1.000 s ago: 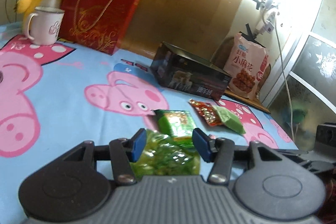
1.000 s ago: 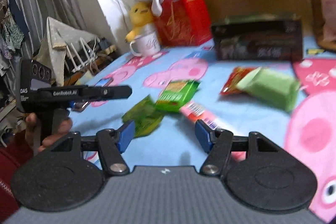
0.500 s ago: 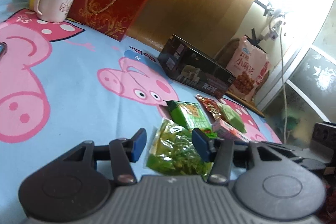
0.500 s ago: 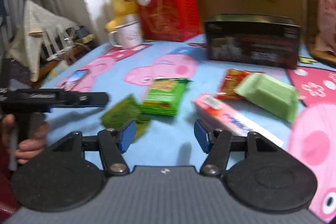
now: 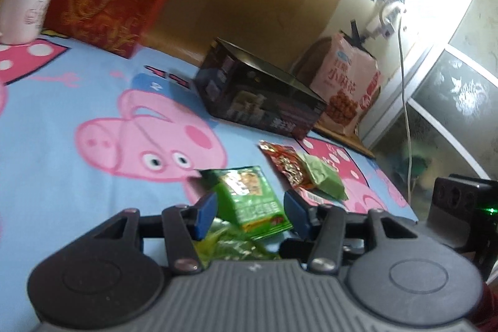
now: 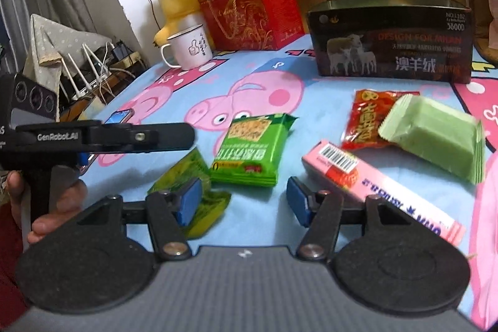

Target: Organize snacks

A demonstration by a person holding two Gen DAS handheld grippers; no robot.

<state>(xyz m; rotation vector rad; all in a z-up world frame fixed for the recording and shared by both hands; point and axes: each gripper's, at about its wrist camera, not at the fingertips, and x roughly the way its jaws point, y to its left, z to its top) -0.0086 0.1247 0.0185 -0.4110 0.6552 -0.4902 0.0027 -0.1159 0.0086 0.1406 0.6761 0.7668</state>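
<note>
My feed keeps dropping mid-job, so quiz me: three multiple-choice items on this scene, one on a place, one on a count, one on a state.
1. Where does the pale green packet lie?
A. Inside the dark box
B. Partly on the red packet
C. Beside the mug

2. How many loose snack items lie on the sheet in front of the dark box?
A. Three
B. Five
C. Seven

3. What state is the right hand-held gripper in?
A. Open, holding nothing
B. Shut on the pink box
C. Shut on the mug

Answers:
1 B: its edge overlaps the red packet.
2 B: clear green bag, green cracker pack, pink box, red packet, pale green packet.
3 A: the jaws stand apart with bare sheet between them.
</note>
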